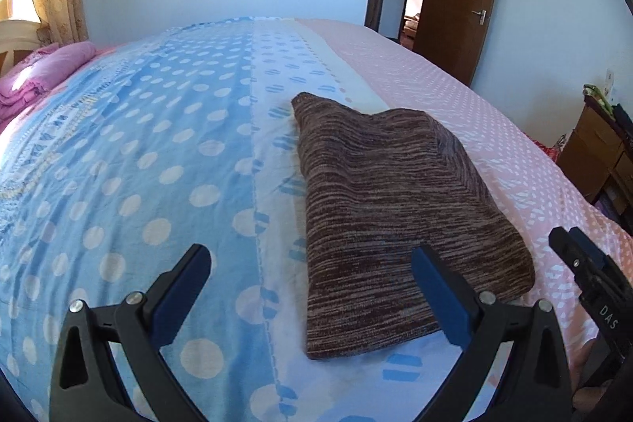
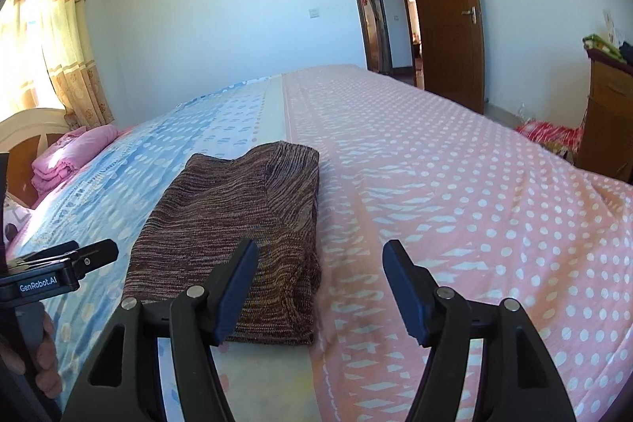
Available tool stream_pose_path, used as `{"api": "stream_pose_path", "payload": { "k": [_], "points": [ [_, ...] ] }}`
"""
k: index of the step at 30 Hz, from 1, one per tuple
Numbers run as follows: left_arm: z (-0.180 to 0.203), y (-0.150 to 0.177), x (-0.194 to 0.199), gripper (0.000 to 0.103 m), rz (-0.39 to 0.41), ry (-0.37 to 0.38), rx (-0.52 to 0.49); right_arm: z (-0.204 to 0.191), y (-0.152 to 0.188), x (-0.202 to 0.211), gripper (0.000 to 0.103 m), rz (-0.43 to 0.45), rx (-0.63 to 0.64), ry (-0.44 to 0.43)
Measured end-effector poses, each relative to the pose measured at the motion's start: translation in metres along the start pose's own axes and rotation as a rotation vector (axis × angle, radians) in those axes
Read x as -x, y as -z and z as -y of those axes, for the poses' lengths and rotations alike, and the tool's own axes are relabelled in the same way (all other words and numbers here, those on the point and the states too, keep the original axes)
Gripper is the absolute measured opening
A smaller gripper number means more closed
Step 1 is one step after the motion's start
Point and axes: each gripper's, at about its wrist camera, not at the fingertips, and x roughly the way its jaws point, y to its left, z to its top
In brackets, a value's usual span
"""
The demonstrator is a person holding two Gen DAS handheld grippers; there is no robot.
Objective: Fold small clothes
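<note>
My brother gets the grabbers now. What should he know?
Left gripper: open, holding nothing, hovering at the near left edge of the brown sweater.
Right gripper: open, holding nothing, at its near right edge.
The sweater lies folded in a neat long shape on the bedsheet, on the seam where blue meets pink.
Done: it looks folded already.
Left: maybe one more fold in half; otherwise nothing.

Sunlit curtains (image 2: 59, 38), pale walls (image 2: 221, 6), open brown door (image 2: 451, 14).

Legible markings: "GenRobot.AI" on the left gripper (image 2: 59, 263), "DAS" on the right gripper (image 1: 593, 287), red double-happiness character on the door (image 2: 447, 6).
</note>
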Motion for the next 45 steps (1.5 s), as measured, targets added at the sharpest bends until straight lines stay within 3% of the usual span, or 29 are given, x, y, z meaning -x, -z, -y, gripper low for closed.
{"api": "stream_pose_path", "payload": {
  "k": [4,8,13,18,21,25,33,43,44,45],
  "points": [
    [-0.002,-0.016,-0.007,0.103,-0.006,0.099,0.01,0.004,-0.009,-0.008,0.066,-0.07,-0.04,-0.07],
    [-0.003,-0.048,-0.025,0.103,-0.015,0.158,0.037,-0.002,-0.038,-0.02,0.066,-0.087,0.025,-0.087],
    [0.004,-0.076,-0.072,0.096,-0.084,0.17,0.08,0.003,-0.072,-0.057,0.066,-0.111,0.07,-0.082],
    [0.001,-0.077,-0.108,0.096,-0.118,0.112,0.112,0.013,-0.074,-0.11,0.066,-0.188,0.023,-0.087],
    [-0.016,-0.063,-0.129,0.096,-0.173,0.117,0.186,0.01,-0.07,-0.141,0.066,-0.241,0.017,-0.106],
    [-0.015,-0.059,-0.126,0.096,-0.14,0.121,0.152,0.002,-0.066,-0.178,0.066,-0.291,0.014,-0.16],
    [-0.006,-0.059,-0.129,0.097,-0.136,0.073,0.107,-0.01,-0.074,-0.203,0.066,-0.322,0.047,-0.243],
    [-0.001,-0.063,-0.139,0.098,-0.145,0.04,0.064,-0.033,-0.077,-0.219,0.066,-0.354,0.158,-0.254],
    [0.0,-0.064,-0.14,0.097,-0.148,0.041,0.059,-0.034,-0.077,-0.22,0.065,-0.355,0.165,-0.252],
    [0.0,-0.065,-0.141,0.096,-0.149,0.045,0.055,-0.036,-0.077,-0.218,0.054,-0.352,0.173,-0.257]
  ]
}}
